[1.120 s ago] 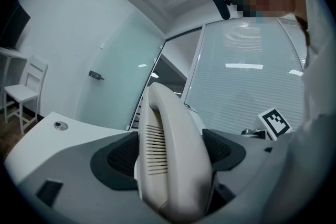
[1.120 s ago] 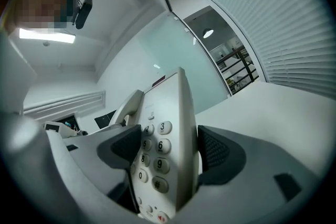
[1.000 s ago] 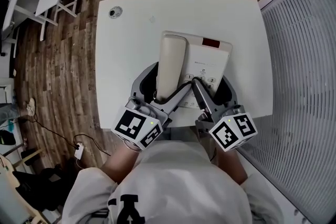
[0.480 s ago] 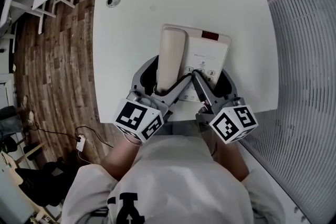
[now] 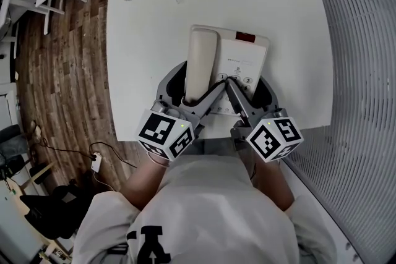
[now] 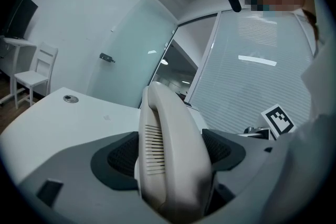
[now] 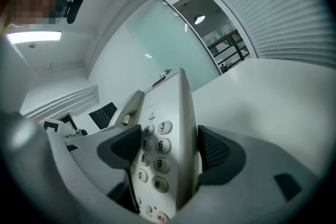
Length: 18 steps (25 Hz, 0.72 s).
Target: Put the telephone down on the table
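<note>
Grips near end of telephone (image 5: pixel 242 62), left gripper (image 5: pixel 194 93) clenched on handset (image 5: pixel 201 59), right gripper (image 5: pixel 246 93) on keypad side, length pointing away across table (image 5: pixel 154 28).

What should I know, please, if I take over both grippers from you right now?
Left gripper: shut on the beige plastic handset, which sits in its cradle.
Right gripper: shut on the keypad side of the beige desk telephone.
The telephone is above the white table; whether it touches cannot be told.
Done: gripped, positioned over the table.
Left: set it flat, open both jaws.
</note>
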### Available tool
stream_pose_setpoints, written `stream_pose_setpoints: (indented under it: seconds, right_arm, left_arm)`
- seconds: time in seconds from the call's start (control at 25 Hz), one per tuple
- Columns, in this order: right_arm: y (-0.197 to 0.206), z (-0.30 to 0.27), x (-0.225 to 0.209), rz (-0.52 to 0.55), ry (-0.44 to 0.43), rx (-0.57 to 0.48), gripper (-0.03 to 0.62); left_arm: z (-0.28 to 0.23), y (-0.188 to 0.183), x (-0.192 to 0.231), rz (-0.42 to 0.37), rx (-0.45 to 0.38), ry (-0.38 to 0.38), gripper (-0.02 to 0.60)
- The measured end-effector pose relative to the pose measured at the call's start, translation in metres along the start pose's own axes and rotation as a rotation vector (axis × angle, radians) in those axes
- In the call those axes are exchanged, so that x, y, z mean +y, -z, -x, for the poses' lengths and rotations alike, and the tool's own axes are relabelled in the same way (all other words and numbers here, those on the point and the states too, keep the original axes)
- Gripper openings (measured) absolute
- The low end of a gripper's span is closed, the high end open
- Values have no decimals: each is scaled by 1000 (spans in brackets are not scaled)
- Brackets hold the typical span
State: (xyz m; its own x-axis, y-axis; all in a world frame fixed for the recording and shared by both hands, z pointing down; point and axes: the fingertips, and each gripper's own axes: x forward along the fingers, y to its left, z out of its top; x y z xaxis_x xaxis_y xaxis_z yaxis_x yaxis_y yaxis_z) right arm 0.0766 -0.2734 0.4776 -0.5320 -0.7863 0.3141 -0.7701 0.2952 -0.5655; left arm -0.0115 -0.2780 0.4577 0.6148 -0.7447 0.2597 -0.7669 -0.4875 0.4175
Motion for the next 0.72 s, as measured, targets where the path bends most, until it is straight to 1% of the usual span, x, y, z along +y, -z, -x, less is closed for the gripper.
stream_pose_setpoints:
  seconds: [0.72]
  right_arm:
    - [37,-20,-23,-47,37,82,334]
  left_arm:
    - [-13,40,27,51,95,-46,382]
